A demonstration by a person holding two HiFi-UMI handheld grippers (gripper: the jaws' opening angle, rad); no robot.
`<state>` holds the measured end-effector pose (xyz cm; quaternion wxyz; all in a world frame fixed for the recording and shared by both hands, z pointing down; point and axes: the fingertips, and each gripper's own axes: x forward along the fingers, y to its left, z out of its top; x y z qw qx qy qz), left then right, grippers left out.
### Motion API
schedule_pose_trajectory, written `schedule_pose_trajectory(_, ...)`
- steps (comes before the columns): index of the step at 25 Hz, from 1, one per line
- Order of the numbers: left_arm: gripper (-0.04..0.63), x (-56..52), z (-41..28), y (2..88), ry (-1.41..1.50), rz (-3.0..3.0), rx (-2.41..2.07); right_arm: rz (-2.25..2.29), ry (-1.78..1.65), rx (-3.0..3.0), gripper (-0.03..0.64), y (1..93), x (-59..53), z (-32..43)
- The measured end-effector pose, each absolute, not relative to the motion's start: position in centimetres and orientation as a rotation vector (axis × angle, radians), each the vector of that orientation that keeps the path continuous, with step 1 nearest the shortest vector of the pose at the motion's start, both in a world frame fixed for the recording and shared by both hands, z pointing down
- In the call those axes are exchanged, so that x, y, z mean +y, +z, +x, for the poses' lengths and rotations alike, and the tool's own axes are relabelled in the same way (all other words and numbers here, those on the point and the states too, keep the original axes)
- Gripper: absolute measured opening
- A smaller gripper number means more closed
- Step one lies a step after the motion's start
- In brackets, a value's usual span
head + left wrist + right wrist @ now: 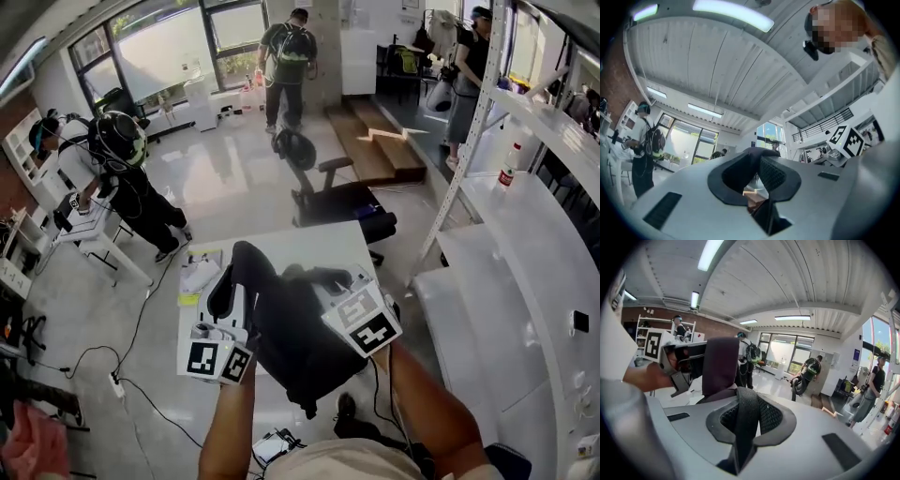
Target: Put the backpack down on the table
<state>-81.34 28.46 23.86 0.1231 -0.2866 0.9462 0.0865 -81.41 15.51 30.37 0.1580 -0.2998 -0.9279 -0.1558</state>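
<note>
The right gripper's jaws pinch a black webbing strap, and the left gripper's jaws clamp a dark strap. The black backpack hangs between them over the white table. It looks mid-carry; next it needs lowering until it rests.

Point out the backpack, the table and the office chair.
backpack (291, 337), head view, main body
table (319, 247), head view, bare top
office chair (342, 202), head view, seat
</note>
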Motion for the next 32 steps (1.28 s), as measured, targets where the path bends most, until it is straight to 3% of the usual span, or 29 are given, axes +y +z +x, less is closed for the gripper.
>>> schedule_pose_trajectory(4, 0.066, 27.0, -90.9, 29.8, 0.228, -0.862, 2.929, -0.762, -0.575, -2.518, 0.038, 34.5, 11.4, -89.5)
schedule_pose_trajectory(8, 0.083, 23.6, -94.9, 33.7, 0.091, -0.959, 2.996, -0.714, -0.827, -2.387, 0.046, 37.7, 8.2, -93.7)
schedule_pose_trajectory(9, 0.089, 22.6, -95.8, 34.6, 0.073, -0.99, 3.006, -0.708, -0.837, -2.369, 0.066, 38.5, 7.3, -94.4)
schedule_pose_trajectory(10, 0.097, 21.5, -96.5, 35.5, 0.061, -1.024, 3.016, -0.703, -0.833, -2.357, 0.156, 39.2, 6.4, -95.0)
schedule_pose_trajectory(12, 0.11, 19.4, -97.5, 37.4, 0.03, -1.096, 3.036, -0.679, -0.81, -2.353, 0.158, 40.3, 4.4, -96.0)
schedule_pose_trajectory(18, 0.163, 13.7, -97.7, 42.0, -0.164, -1.307, 3.039, -0.623, -0.723, -2.355, 0.158, 43.2, 0.2, -97.7)
schedule_pose_trajectory(23, 0.14, 13.9, -97.8, 41.6, -0.085, -1.239, 3.033, -0.592, -0.677, -2.348, 0.158, 45.2, -1.1, -97.1)
schedule_pose_trajectory(30, 0.126, 16.7, -95.2, 38.5, -0.037, -1.28, 2.971, -0.537, -0.655, -2.48, 0.156, 41.3, 0.7, -94.2)
schedule_pose_trajectory(32, 0.117, 17.2, -93.8, 36.9, -0.055, -1.311, 2.922, -0.522, -0.659, -2.546, 0.107, 39.6, 1.5, -93.1)
